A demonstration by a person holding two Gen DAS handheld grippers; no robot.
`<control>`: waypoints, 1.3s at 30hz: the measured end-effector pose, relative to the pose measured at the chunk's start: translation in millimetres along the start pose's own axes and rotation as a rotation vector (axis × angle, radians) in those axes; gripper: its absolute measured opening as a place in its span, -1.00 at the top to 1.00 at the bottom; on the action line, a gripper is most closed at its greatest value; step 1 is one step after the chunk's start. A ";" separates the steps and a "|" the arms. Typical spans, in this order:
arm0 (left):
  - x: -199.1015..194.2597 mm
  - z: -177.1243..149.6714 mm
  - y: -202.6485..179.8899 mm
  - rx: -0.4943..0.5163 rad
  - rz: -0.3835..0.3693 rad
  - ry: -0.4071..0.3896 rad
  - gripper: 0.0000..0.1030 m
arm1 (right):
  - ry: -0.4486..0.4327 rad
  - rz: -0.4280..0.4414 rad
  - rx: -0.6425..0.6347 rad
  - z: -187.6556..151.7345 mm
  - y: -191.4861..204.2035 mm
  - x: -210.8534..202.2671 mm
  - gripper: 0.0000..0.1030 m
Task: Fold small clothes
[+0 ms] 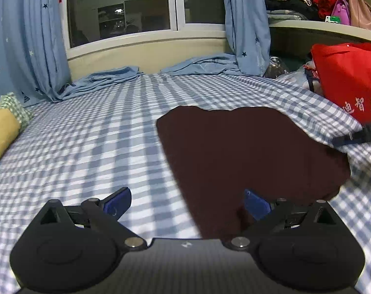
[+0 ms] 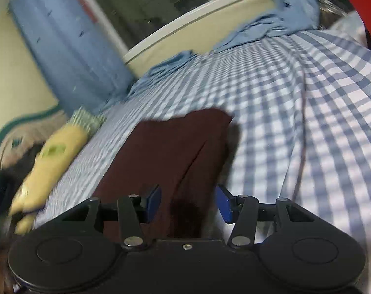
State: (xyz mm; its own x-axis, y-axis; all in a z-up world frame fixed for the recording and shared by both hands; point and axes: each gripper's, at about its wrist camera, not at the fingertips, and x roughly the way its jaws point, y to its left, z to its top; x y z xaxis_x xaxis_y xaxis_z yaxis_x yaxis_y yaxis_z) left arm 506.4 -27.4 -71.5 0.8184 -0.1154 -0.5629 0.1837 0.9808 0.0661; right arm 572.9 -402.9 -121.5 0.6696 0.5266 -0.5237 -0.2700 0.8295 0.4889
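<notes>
Currently the dark maroon knit garment (image 1: 246, 156) lies flat on the blue-and-white checked bedsheet (image 1: 92, 132), toward the right side of the bed as the left wrist view has it. Its long axis runs away from both cameras, toward the window (image 1: 146, 7).

Relation that matters: in the right wrist view the garment's (image 2: 170, 156) near end sits directly ahead of the right gripper (image 2: 188, 203), with cloth lying in the gap between the blue pads (image 2: 154, 201). A lengthwise crease or fold line shows down the cloth. The right hand looks to be the nearer one. The left gripper (image 1: 188, 203) sits off the garment's left edge: its right pad (image 1: 256, 204) is over or at the cloth edge, its left pad over bare sheet.

Fingers:
- Right: parted about halfway, pads clear of the cloth on both sides; nothing gripped. View is motion-blurred, so contact underneath is not certain.
- Left: spread wide, holding nothing.

Judgement: the next grasp probably falls to the right hand at the near hem; the left would need to shift rightward to reach an edge.

Also present: yellow bolster pillow (image 1: 2, 134), red fabric bag (image 1: 349, 80).
</notes>
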 end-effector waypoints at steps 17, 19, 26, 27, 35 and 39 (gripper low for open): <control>7.9 -30.6 29.1 -0.033 0.002 0.044 -0.98 | -0.015 -0.001 0.194 -49.4 -1.1 -25.1 0.27; -1.5 -34.1 37.9 -0.058 -0.007 0.045 -0.98 | -0.058 -0.038 0.059 -41.1 29.6 -40.7 0.00; 6.6 -32.1 31.9 -0.142 -0.127 0.034 -0.98 | -0.041 0.115 -0.082 -44.4 88.3 -21.0 -0.05; 16.4 -34.2 26.3 -0.096 -0.077 0.075 -0.98 | -0.038 0.103 -0.088 -45.8 90.4 -14.8 -0.05; 7.8 -37.4 60.4 -0.178 -0.187 0.070 -0.98 | 0.083 0.054 -0.028 -49.9 59.5 -16.9 -0.15; 17.7 -11.2 97.5 -0.384 -0.480 0.075 -0.98 | 0.011 0.152 0.014 0.4 55.1 -36.0 -0.98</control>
State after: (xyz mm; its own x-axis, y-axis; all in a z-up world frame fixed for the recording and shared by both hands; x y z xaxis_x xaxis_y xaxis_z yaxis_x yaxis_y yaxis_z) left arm 532.7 68.0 -84.3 0.6500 -0.5605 -0.5132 0.3018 0.8101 -0.5026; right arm 534.2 -376.2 -75.4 0.6139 0.6484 -0.4502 -0.3586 0.7372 0.5727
